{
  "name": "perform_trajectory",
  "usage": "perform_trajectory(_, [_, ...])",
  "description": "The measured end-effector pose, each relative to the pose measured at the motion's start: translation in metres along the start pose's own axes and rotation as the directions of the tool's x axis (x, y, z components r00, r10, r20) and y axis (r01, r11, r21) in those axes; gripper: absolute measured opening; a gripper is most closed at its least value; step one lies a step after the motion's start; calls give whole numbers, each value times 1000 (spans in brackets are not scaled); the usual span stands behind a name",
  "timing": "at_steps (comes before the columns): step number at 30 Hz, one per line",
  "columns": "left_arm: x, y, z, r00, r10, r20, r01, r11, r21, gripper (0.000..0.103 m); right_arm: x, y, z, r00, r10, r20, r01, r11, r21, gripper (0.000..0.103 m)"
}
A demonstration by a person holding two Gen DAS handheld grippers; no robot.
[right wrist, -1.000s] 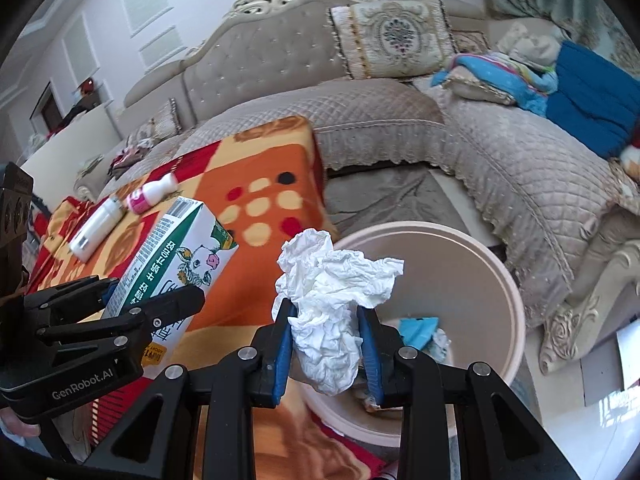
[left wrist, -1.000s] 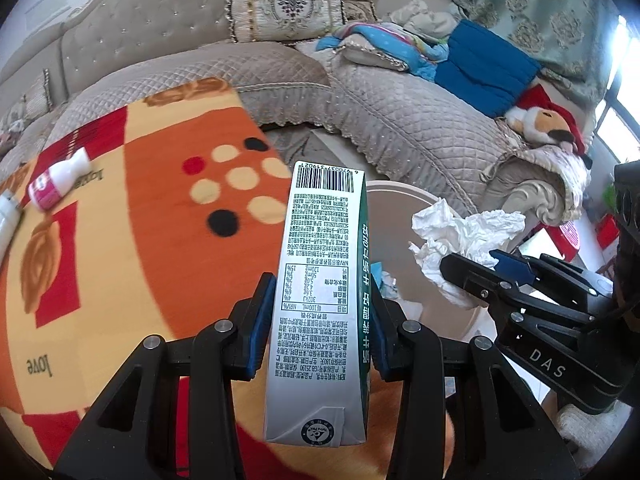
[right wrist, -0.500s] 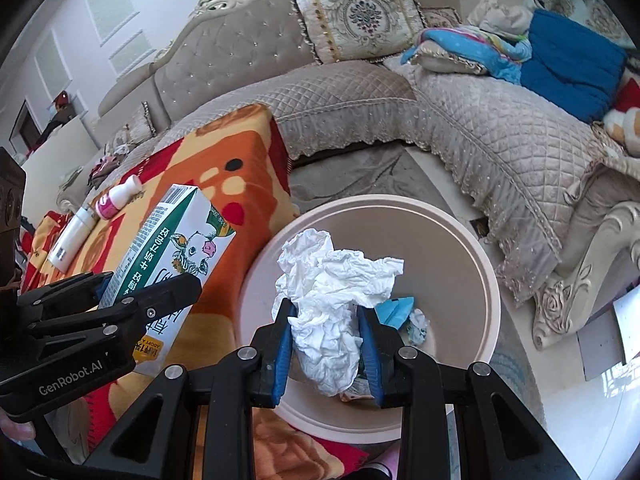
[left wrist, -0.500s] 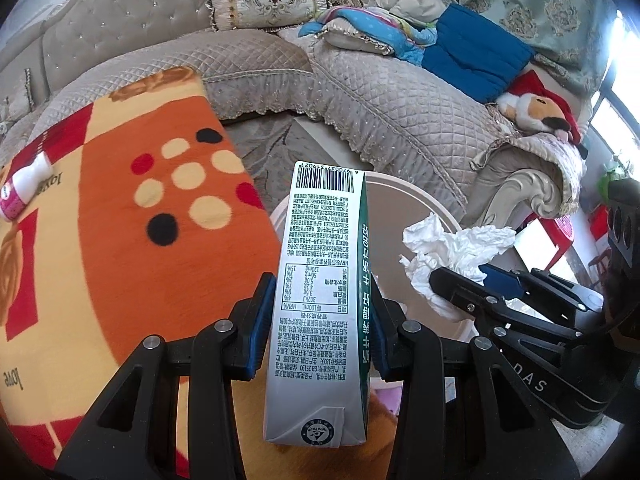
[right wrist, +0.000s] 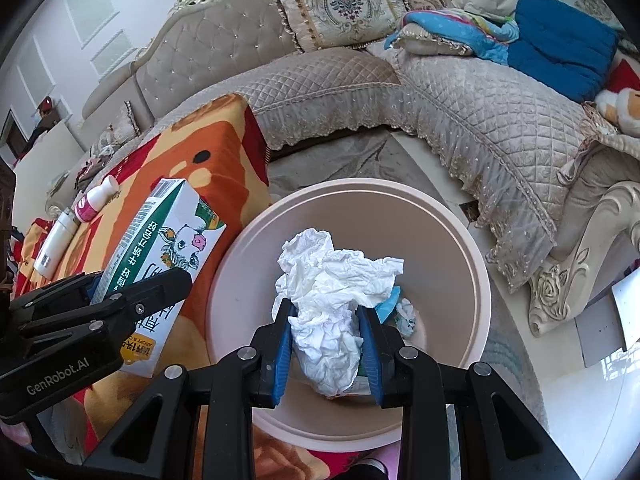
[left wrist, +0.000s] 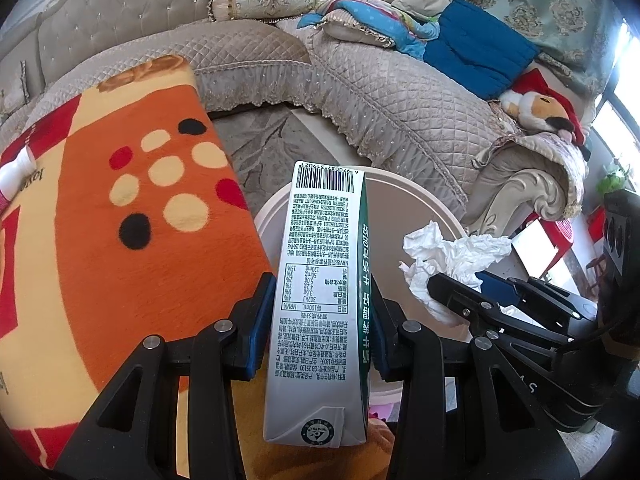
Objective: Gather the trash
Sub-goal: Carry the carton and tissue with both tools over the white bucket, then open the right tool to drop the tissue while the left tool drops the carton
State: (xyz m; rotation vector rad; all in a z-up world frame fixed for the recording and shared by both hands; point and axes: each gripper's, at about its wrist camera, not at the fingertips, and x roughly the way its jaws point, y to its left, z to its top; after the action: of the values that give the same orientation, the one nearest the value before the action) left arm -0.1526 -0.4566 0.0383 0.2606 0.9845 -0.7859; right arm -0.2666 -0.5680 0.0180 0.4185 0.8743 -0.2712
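Note:
My left gripper (left wrist: 323, 308) is shut on a white and green milk carton (left wrist: 323, 304), held upright over the near rim of a round beige bin (left wrist: 416, 200). In the right wrist view the same carton (right wrist: 160, 248) hangs at the left, above the blanket's edge beside the bin. My right gripper (right wrist: 326, 332) is shut on a crumpled white tissue (right wrist: 332, 292), directly above the open bin (right wrist: 472, 264). Blue and white scraps (right wrist: 400, 308) lie at the bin's bottom. The tissue (left wrist: 448, 256) and right gripper also appear at the right of the left wrist view.
An orange patterned blanket (left wrist: 120, 220) covers the table to the left of the bin. A pink-labelled bottle (right wrist: 94, 200) and a white tube (right wrist: 54, 242) lie on it. A quilted grey sofa (right wrist: 460, 96) with cushions, blue fabric and a plush toy (left wrist: 540, 108) curves behind.
Both grippers have moved forward and down with their loads. The bin has come closer and now sits right under the tissue, and the carton has reached the bin's rim.

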Motion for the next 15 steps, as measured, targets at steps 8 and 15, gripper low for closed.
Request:
perform_trajectory(8, [4, -1, 1, 1000, -7, -2, 7, 1000, 3, 40, 4, -5, 3, 1000, -3, -1, 3, 1000, 15, 37])
perform_trajectory(15, [6, -1, 0, 1000, -17, -8, 17, 1000, 6, 42, 4, -8, 2, 1000, -9, -2, 9, 999, 34, 45])
